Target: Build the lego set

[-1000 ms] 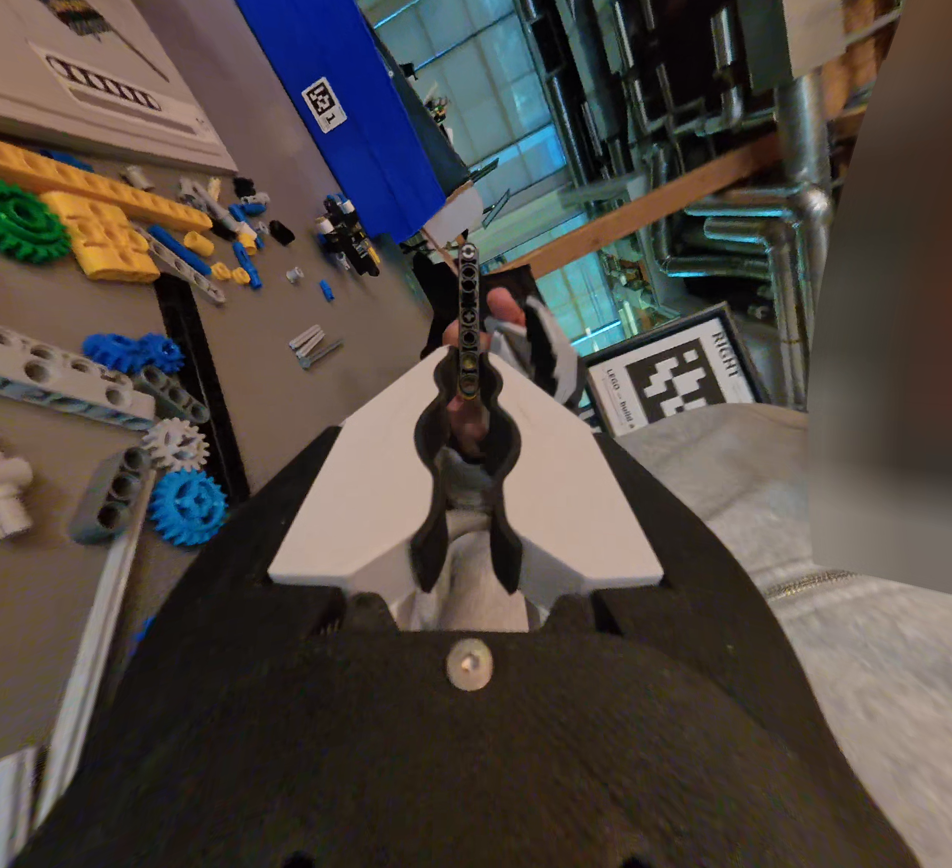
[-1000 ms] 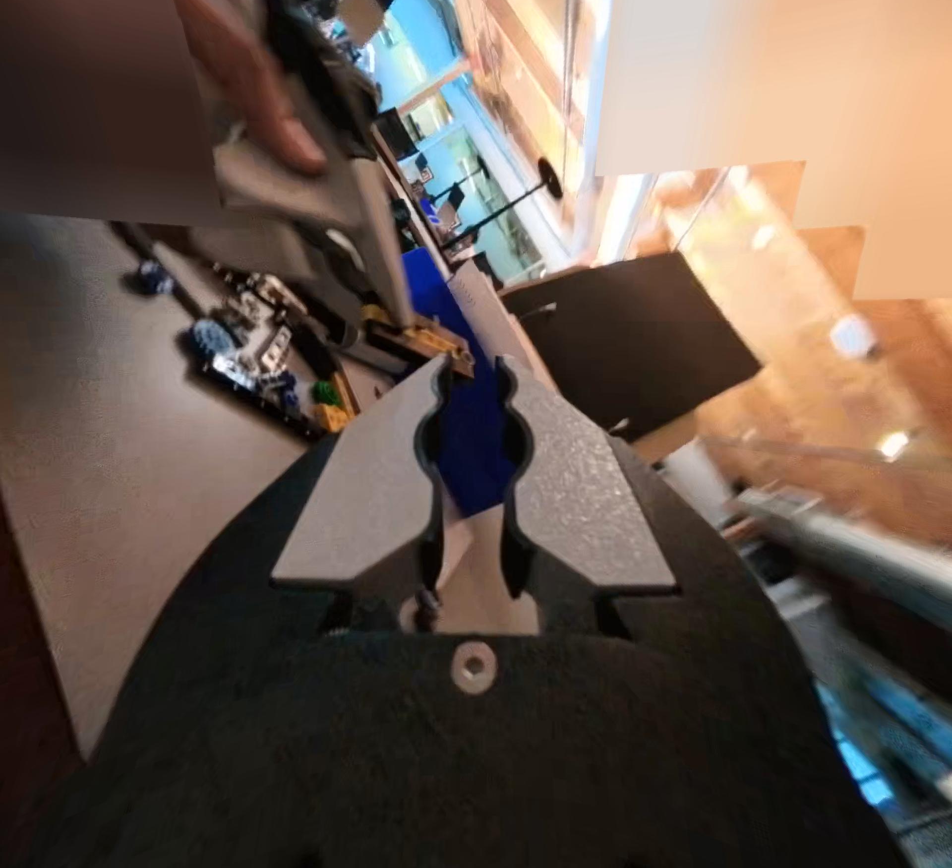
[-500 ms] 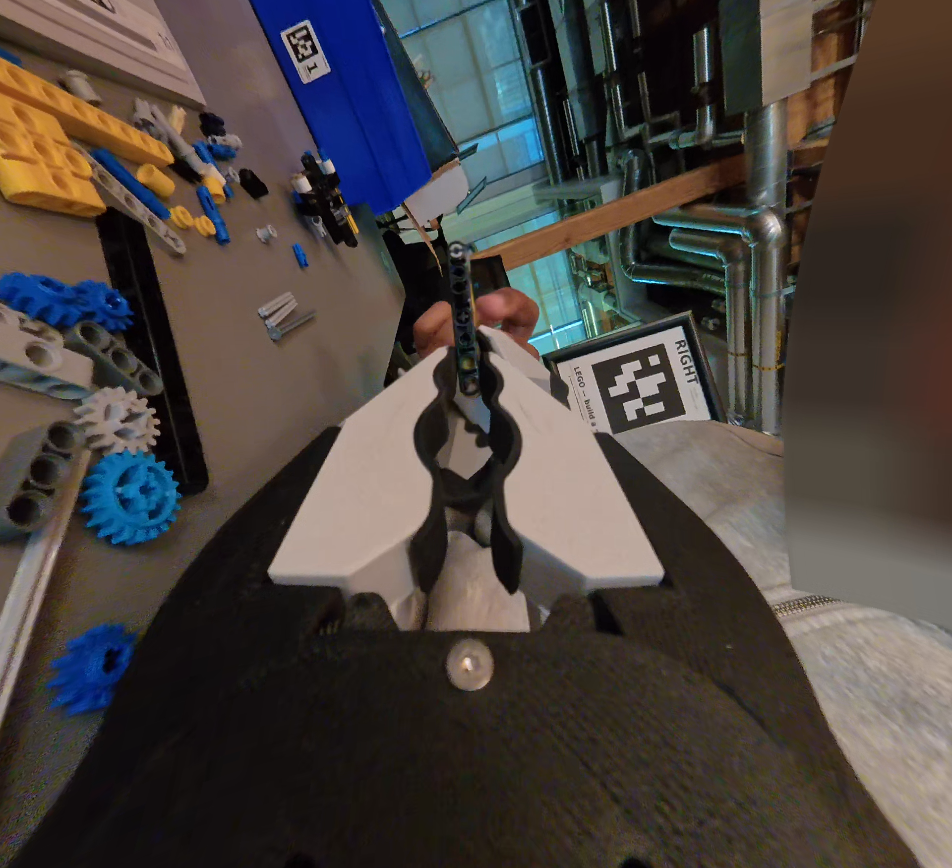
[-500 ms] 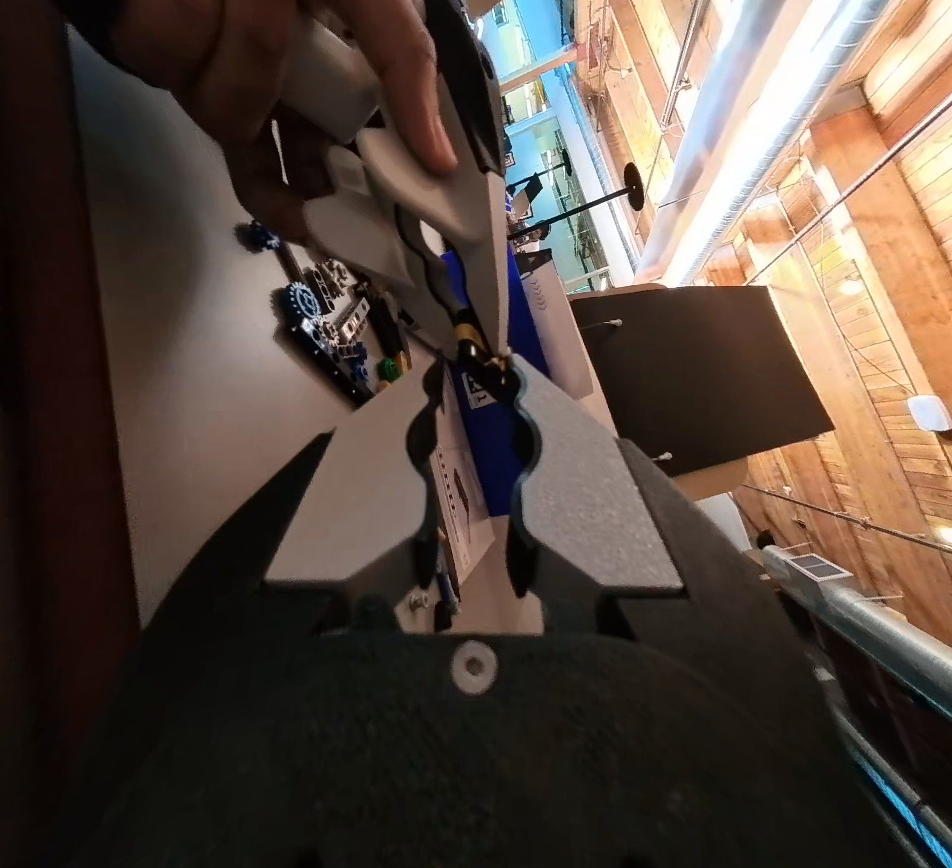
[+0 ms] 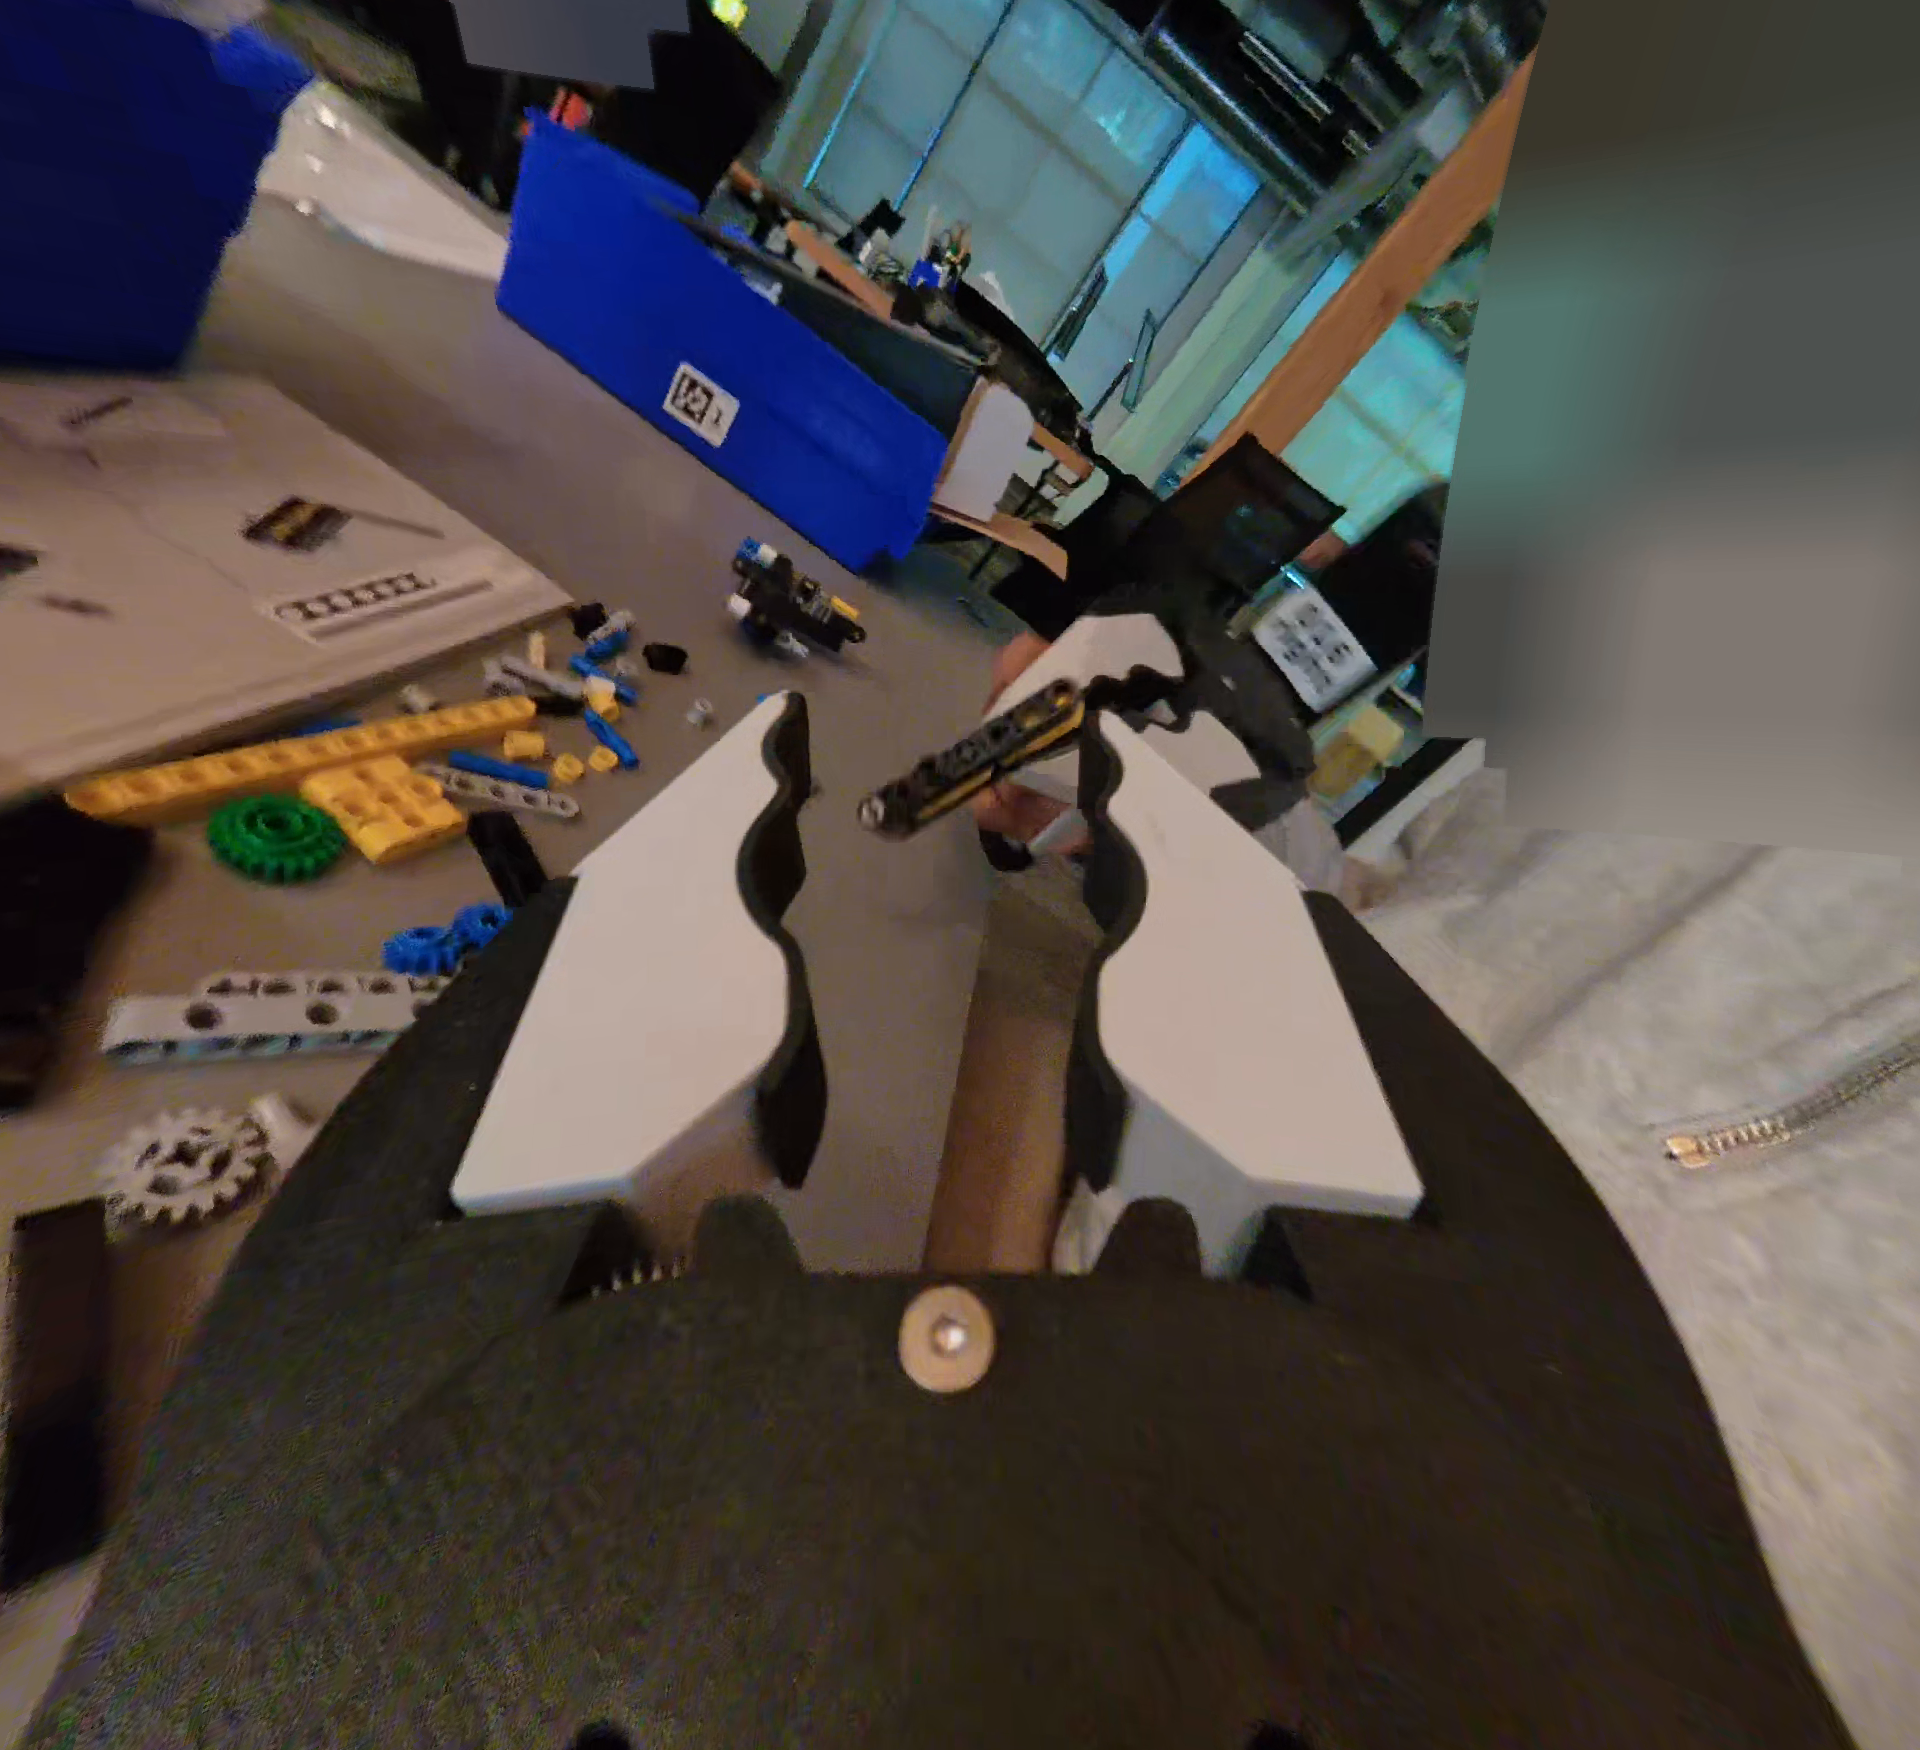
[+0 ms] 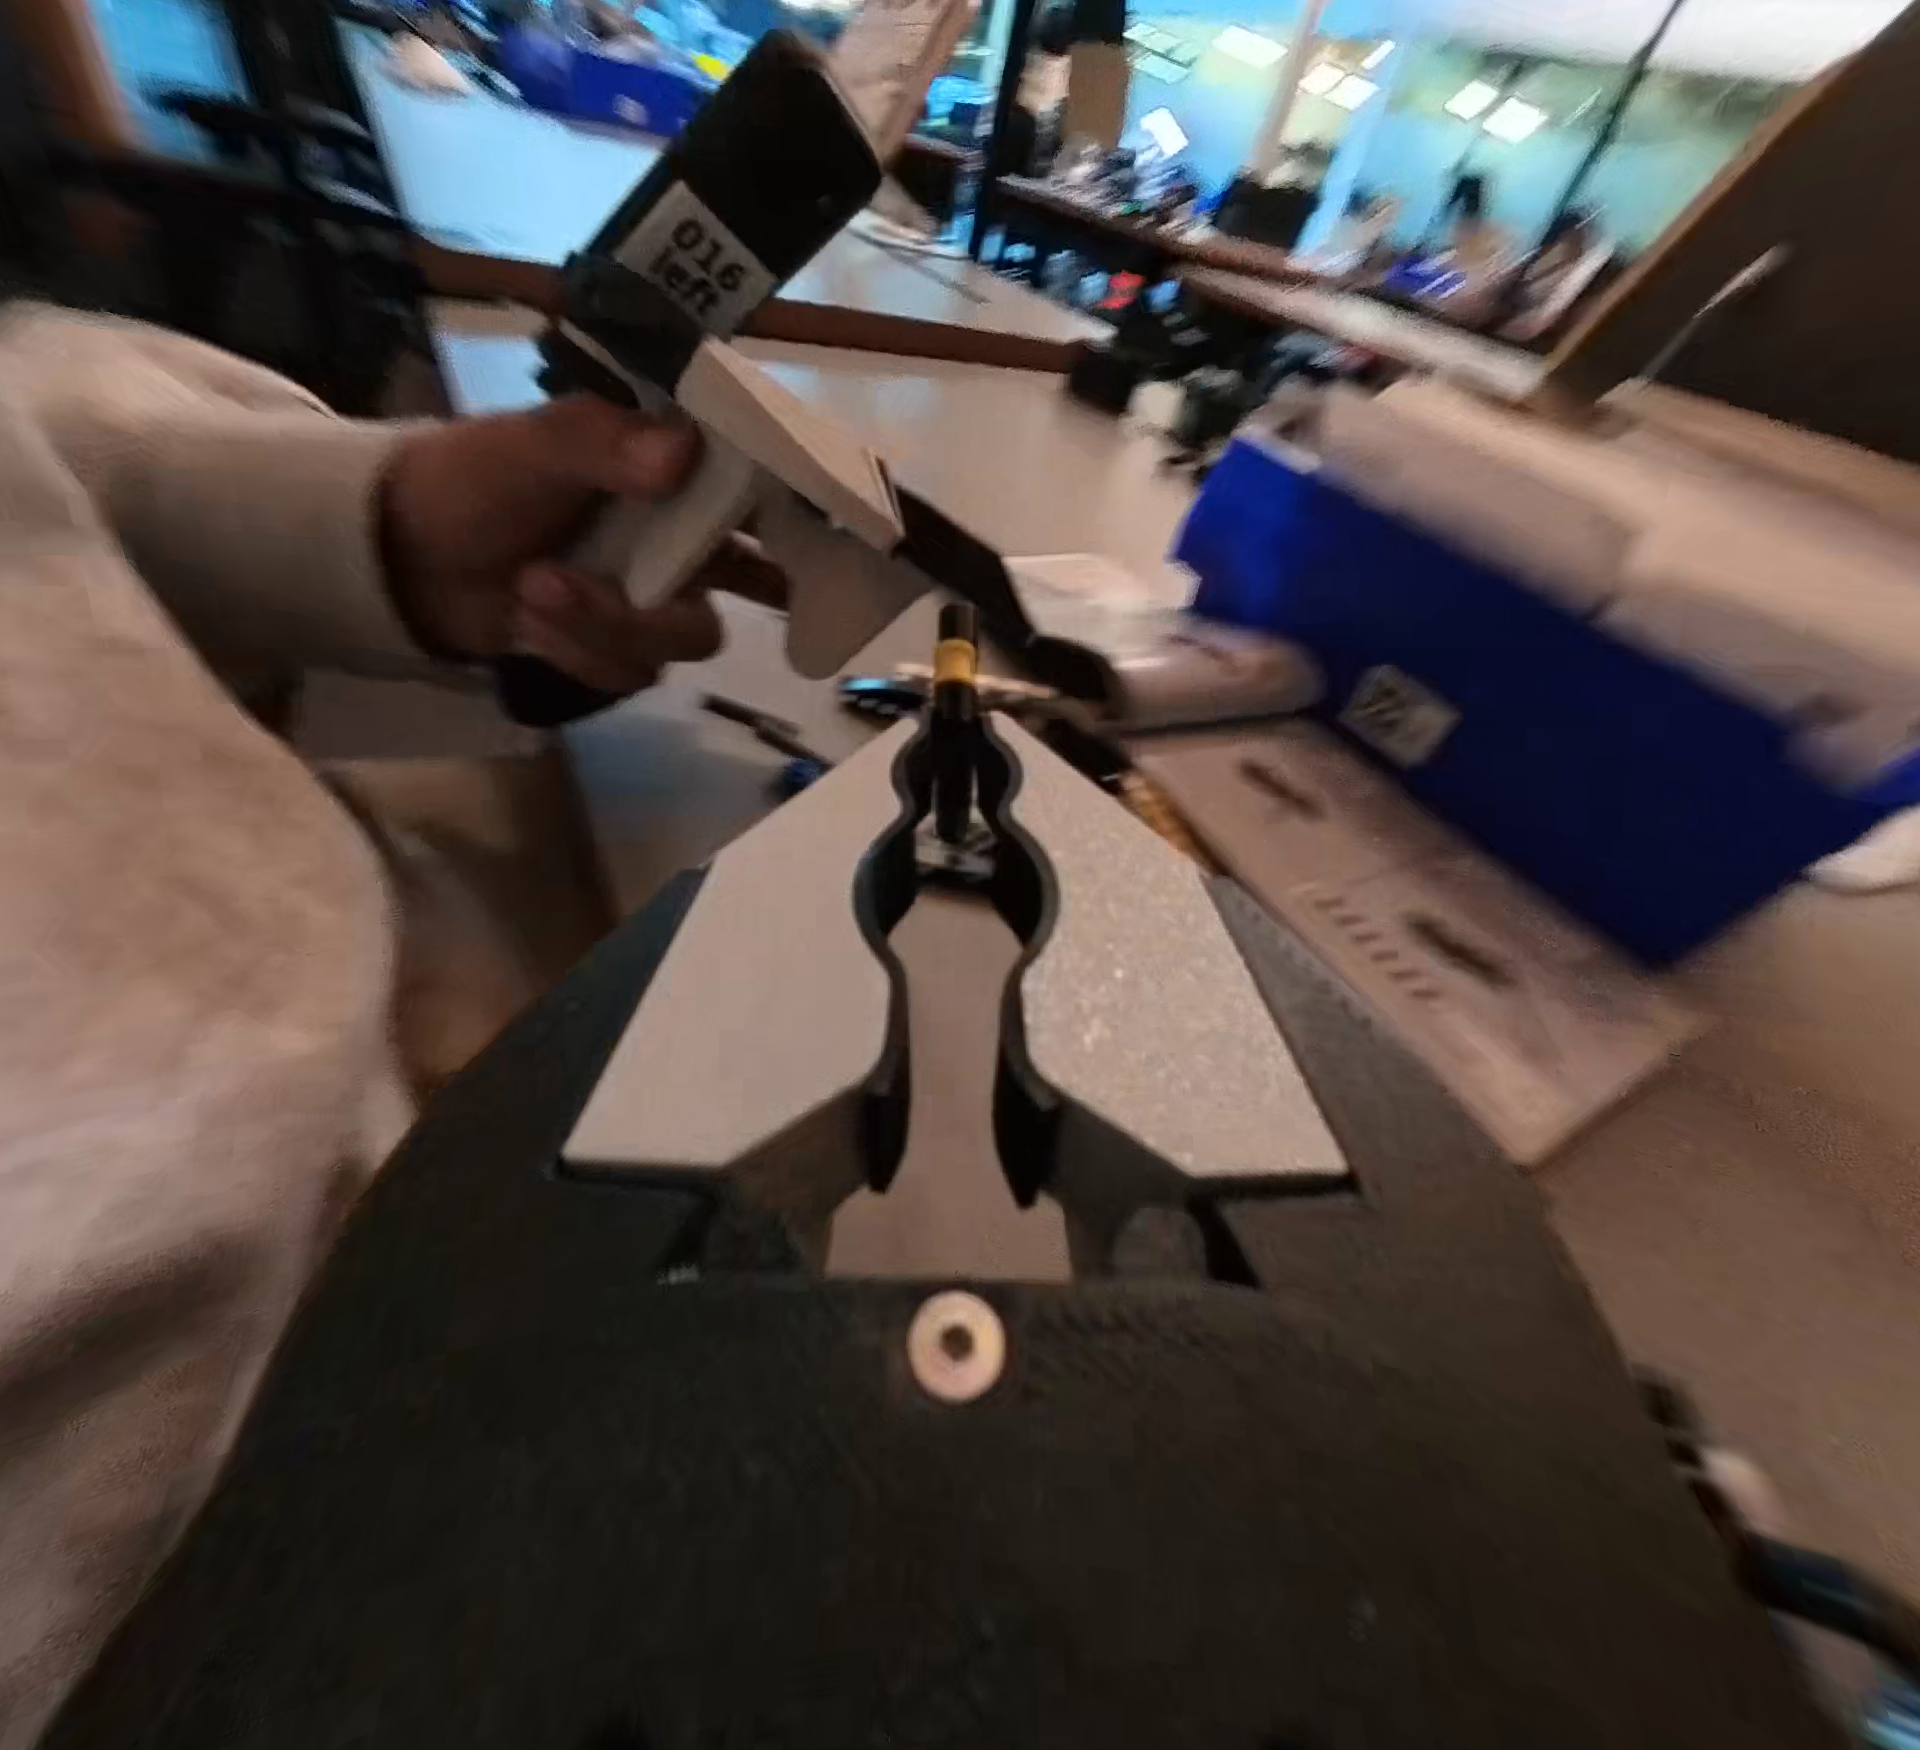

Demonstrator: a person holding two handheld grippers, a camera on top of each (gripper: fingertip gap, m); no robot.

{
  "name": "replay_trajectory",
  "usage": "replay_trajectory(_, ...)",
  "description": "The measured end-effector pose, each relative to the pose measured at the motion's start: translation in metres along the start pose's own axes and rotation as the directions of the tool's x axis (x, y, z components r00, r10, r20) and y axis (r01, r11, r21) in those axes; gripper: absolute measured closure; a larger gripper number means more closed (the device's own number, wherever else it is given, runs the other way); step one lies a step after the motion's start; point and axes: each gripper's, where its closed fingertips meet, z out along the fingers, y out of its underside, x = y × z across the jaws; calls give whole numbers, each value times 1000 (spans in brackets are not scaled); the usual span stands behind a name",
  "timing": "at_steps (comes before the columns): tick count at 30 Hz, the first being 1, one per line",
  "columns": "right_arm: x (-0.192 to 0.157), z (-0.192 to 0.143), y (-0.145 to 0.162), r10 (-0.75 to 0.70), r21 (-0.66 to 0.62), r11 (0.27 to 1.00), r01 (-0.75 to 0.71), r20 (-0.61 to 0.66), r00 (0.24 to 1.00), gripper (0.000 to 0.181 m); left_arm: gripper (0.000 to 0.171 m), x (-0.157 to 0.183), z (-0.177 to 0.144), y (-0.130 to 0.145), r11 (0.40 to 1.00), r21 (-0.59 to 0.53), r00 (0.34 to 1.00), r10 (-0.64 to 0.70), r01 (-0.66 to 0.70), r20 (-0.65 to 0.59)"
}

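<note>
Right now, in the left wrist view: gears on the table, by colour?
Green gear: 1
Blue gears: 2
Grey gear: 1
Total: 4 in view

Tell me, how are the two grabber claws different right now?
The left gripper has its jaws spread wide, while the right gripper is pinched nearly shut. The left gripper holds nothing; the right gripper clamps the black and yellow beam. In the left wrist view that beam pokes toward the left gripper's gap. Both have pale fingers with wavy black pads on black bodies.
</note>
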Motion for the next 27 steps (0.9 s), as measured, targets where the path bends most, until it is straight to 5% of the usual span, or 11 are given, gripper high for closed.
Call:
replay_trajectory(5, -12, -5, -5, 385, -38, 920, -390, 276, 881, 176, 129, 20, 4, 13, 997, -71, 991, 25, -34, -129)
replay_trajectory(12, -32, -7, 0, 584, -189, 802, -566, 447, 678, 176, 141, 30, 8, 29, 988, -144, 966, -96, 62, -242)
replay_trajectory(19, -32, -5, 5, 619, -207, 775, -597, 441, 650, 176, 164, 30, 10, 37, 977, -184, 952, -158, 111, -261)
replay_trajectory(27, -1, -11, 2, 643, -105, 744, -660, 382, 664, 157, 165, 16, 9, 32, 975, -160, 960, -186, 154, -208)
